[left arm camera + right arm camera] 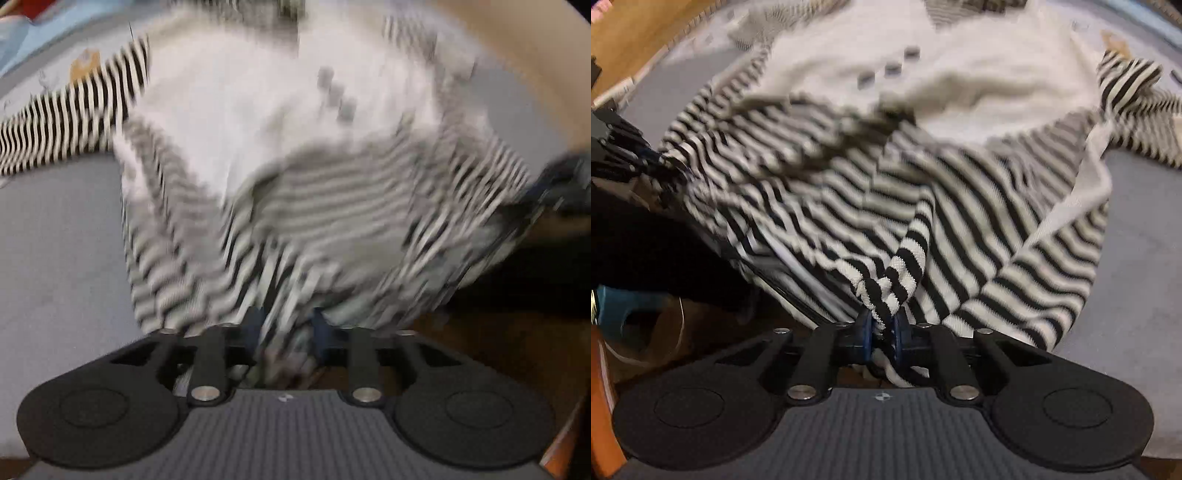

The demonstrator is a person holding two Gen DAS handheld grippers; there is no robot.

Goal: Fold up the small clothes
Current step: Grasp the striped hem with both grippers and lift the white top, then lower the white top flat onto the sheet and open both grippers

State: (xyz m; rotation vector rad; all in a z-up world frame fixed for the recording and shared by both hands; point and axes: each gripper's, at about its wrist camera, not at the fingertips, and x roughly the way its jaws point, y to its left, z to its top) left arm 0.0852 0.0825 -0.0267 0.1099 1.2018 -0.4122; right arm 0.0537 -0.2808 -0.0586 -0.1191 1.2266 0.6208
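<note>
A small white top [258,129] [979,85] with black-and-white striped sleeves and a striped lower half lies spread on a grey sheet [55,240] [1137,258]. Its three grey buttons [892,68] sit near the middle of the white part. My left gripper [286,328] has a thick bunch of the striped hem filling the space between its pads; this view is badly blurred. My right gripper [882,325] is shut on a tight bunch of the striped hem. The hem is lifted and stretched between the two grippers. One sleeve [74,122] [1130,85] lies out to the side.
The sheet's edge runs just under both grippers; below it are a wooden floor [517,350] and dark shadow. A teal object [620,310] stands on the floor at the left. A wooden surface [639,48] lies beyond the sheet's far corner.
</note>
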